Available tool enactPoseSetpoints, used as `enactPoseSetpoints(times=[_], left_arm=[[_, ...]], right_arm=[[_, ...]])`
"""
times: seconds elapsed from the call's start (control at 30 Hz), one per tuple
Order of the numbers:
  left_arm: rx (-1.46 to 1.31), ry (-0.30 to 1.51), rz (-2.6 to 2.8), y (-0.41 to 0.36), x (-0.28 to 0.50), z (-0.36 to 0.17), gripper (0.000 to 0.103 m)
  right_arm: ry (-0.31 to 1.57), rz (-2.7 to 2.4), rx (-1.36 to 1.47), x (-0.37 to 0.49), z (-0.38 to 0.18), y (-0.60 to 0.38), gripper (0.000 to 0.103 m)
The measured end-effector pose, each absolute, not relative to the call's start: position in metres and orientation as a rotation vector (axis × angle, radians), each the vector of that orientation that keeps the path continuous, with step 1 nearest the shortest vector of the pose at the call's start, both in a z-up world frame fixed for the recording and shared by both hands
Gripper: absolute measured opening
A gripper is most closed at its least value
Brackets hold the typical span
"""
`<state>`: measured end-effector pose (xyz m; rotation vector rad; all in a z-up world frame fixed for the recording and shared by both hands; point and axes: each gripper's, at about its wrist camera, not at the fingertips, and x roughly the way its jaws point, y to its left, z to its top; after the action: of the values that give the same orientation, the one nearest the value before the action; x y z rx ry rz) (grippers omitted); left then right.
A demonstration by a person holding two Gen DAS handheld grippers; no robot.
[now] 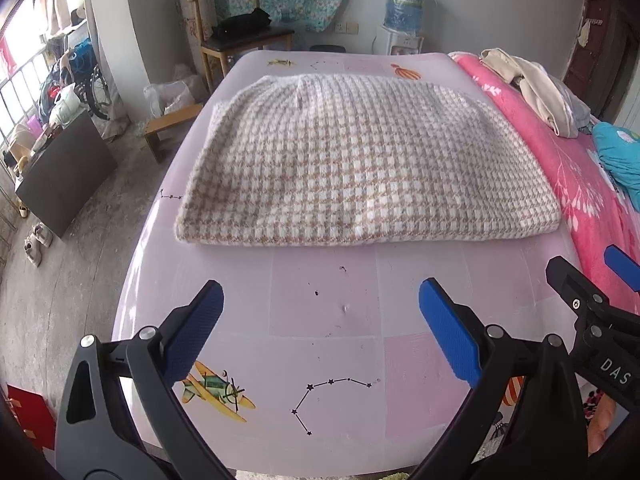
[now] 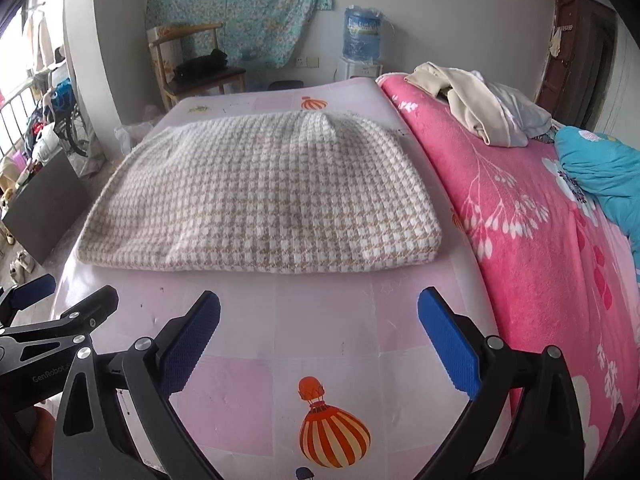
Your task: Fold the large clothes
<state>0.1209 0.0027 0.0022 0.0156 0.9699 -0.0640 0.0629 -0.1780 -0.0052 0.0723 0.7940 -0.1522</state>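
Observation:
A beige-and-white checked knit garment (image 1: 360,164) lies folded into a flat rectangle on the pale pink mat (image 1: 328,304); the right wrist view shows the same garment (image 2: 264,196) with its thick folded edge facing me. My left gripper (image 1: 320,320) is open, hovering over bare mat short of that edge, nothing between its blue pads (image 1: 448,328). My right gripper (image 2: 318,328) is open too, empty, also short of the garment. Each gripper shows at the edge of the other's view: the right one (image 1: 600,292), the left one (image 2: 52,300).
A pink floral blanket (image 2: 540,240) covers the bed to the right, with cream clothes (image 2: 472,100) and a teal cloth (image 2: 600,168) on it. A wooden chair (image 1: 236,36), a water dispenser (image 1: 404,8) and a dark board (image 1: 64,172) stand on the floor beyond and left.

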Motion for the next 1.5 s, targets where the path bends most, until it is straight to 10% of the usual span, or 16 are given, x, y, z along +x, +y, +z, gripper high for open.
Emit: enactPoseSetpoints(times=[1.5], left_arm=[[0.028, 0.99, -0.074, -0.0018, 0.1226, 0.0018, 0.095]], right_arm=[[0.833, -0.173, 0.059, 0.0639, -0.0081, -0.1795, 0.097]])
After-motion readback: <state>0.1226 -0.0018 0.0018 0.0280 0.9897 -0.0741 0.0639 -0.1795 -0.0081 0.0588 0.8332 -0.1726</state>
